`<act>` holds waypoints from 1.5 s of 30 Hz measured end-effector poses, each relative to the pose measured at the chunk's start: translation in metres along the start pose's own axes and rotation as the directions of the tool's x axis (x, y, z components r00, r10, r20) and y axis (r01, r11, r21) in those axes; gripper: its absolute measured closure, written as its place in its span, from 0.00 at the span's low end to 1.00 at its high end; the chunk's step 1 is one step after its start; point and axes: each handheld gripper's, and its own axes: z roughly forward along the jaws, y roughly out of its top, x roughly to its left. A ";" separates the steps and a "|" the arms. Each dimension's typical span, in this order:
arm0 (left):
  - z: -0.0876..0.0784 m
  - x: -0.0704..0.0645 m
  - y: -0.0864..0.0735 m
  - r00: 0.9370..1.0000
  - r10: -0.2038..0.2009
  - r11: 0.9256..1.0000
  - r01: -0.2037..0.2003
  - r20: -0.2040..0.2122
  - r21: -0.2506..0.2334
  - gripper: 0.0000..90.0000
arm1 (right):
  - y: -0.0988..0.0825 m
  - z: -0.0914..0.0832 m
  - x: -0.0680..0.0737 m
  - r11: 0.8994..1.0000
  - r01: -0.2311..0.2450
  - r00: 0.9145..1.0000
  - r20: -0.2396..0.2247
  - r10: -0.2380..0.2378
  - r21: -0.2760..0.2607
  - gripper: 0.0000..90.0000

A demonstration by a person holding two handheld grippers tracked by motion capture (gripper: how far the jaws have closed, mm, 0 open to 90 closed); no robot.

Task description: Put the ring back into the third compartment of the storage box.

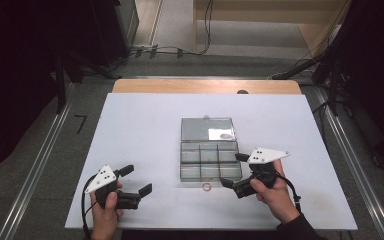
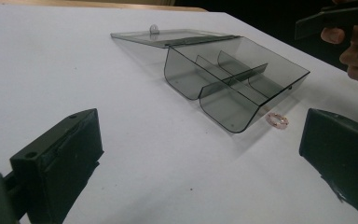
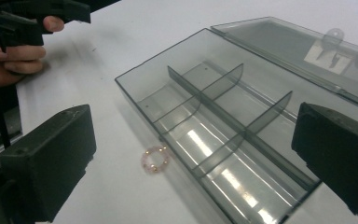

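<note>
Small pink beaded ring (image 1: 206, 187), flat on the white sheet (image 1: 140, 135), just beside the near long wall of the clear smoky plastic compartment box (image 1: 210, 160), not touching it as far as can be told. Round, so no long axis to note; hole facing up. Seen again in the left gripper view (image 2: 277, 120) and the right gripper view (image 3: 155, 159).

Box long axis running left to right across the table; lid (image 1: 208, 129) flung open, flat on the far side. Dividers inside.

Right gripper (image 1: 234, 171) with jaws spread wide, holding nothing, close at the box's near right corner, ring just to its left. Left gripper (image 1: 136, 179) also wide apart, nothing between, well left of box and ring.

White sheet over a wooden table (image 1: 205, 86). Grey floor beyond, cables (image 1: 175, 50), dark stands on both sides.
</note>
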 end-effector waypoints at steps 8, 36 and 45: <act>-0.005 0.003 -0.001 1.000 0.003 1.000 -0.003 -0.006 0.001 0.00 | -0.001 0.010 0.011 1.000 0.014 1.000 -0.028 -0.014 0.012 0.02; 0.001 0.006 -0.006 1.000 -0.012 1.000 0.012 0.021 0.018 0.00 | -0.008 0.037 0.035 0.995 0.068 0.996 -0.065 -0.064 0.074 0.49; 0.001 0.006 -0.006 1.000 -0.010 1.000 0.010 0.021 0.019 0.00 | -0.013 0.044 0.037 0.993 0.078 0.995 -0.075 -0.071 0.092 0.65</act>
